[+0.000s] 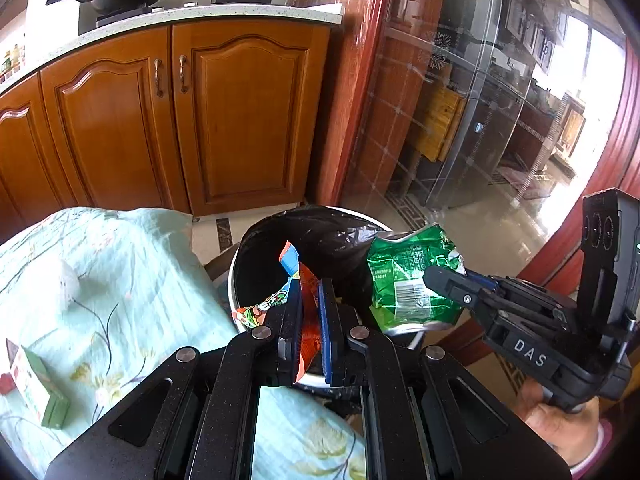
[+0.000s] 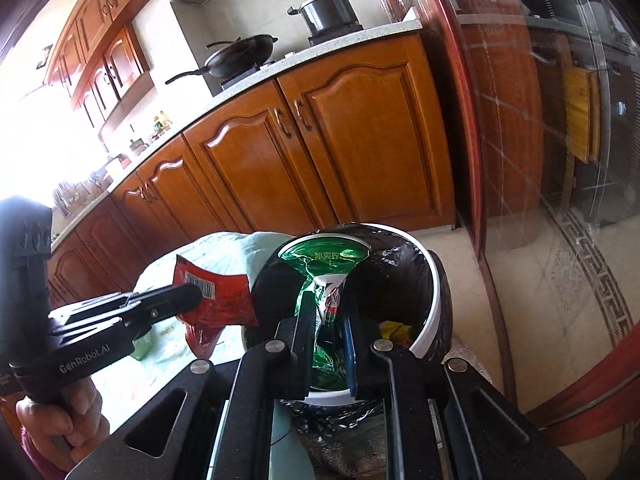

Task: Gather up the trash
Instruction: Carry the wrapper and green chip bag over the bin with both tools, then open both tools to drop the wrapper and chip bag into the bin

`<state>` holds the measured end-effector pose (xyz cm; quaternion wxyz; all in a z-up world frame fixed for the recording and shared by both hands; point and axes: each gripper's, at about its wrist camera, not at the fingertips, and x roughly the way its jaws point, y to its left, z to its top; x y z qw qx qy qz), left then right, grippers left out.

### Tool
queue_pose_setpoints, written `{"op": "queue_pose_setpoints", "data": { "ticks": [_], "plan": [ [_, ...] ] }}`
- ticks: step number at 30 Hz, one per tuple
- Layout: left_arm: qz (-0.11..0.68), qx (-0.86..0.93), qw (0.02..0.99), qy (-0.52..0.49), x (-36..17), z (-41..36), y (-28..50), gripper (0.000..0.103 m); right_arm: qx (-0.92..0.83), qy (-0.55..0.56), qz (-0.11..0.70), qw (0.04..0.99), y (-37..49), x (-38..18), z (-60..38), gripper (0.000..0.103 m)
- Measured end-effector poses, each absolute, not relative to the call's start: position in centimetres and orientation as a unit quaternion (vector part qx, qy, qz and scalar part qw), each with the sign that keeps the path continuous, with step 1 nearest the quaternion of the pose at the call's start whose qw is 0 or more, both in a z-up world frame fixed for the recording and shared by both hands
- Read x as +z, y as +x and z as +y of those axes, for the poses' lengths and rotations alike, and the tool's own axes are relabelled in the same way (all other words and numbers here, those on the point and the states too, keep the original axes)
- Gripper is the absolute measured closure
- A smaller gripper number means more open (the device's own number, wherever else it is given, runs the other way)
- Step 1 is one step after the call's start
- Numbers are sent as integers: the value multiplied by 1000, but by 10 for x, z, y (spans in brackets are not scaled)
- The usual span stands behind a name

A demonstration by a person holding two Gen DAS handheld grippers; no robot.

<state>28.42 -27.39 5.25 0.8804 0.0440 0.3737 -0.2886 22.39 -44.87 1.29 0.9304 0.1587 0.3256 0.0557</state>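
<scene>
My left gripper (image 1: pixel 310 292) is shut on a red and orange snack wrapper (image 1: pixel 306 308) and holds it over the near left rim of a white trash bin (image 1: pixel 236 308) lined with a black bag (image 1: pixel 320 232). My right gripper (image 2: pixel 326 304) is shut on a crushed green can (image 2: pixel 320 256) and holds it over the bin (image 2: pixel 434 304). The right gripper (image 1: pixel 434 276) with the green can (image 1: pixel 404 280) shows in the left wrist view. The left gripper (image 2: pixel 196 294) with the red wrapper (image 2: pixel 224 300) shows in the right wrist view. Yellow and red trash (image 2: pixel 394 330) lies inside the bin.
A table with a pale green floral cloth (image 1: pixel 120 280) stands left of the bin, with a small green and white box (image 1: pixel 38 388) on it. Wooden kitchen cabinets (image 1: pixel 180 112) are behind. A glass sliding door (image 1: pixel 480 100) with a red frame is on the right.
</scene>
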Motion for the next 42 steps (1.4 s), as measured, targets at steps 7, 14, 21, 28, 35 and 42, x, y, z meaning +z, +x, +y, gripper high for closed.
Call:
{"op": "queue_pose_setpoints", "data": {
  "ticks": [7, 14, 21, 28, 35, 42],
  "plan": [
    [382, -279, 879, 58, 45, -290, 305, 97, 50, 132, 340, 930, 242, 11, -449, 91],
    [391, -277, 875, 70, 36, -298, 309, 97, 50, 115, 359, 925, 255, 2, -447, 91],
    [399, -275, 871, 77, 28, -303, 314, 97, 49, 112, 371, 921, 261, -6, -450, 91],
    [408, -274, 867, 81, 22, -308, 317, 97, 50, 111, 379, 917, 267, -9, -452, 91],
    [418, -273, 863, 83, 15, -308, 321, 96, 51, 111, 389, 913, 274, -13, -454, 91],
    [425, -274, 859, 85, 11, -310, 324, 96, 52, 112, 396, 910, 279, -15, -456, 91]
  ]
}}
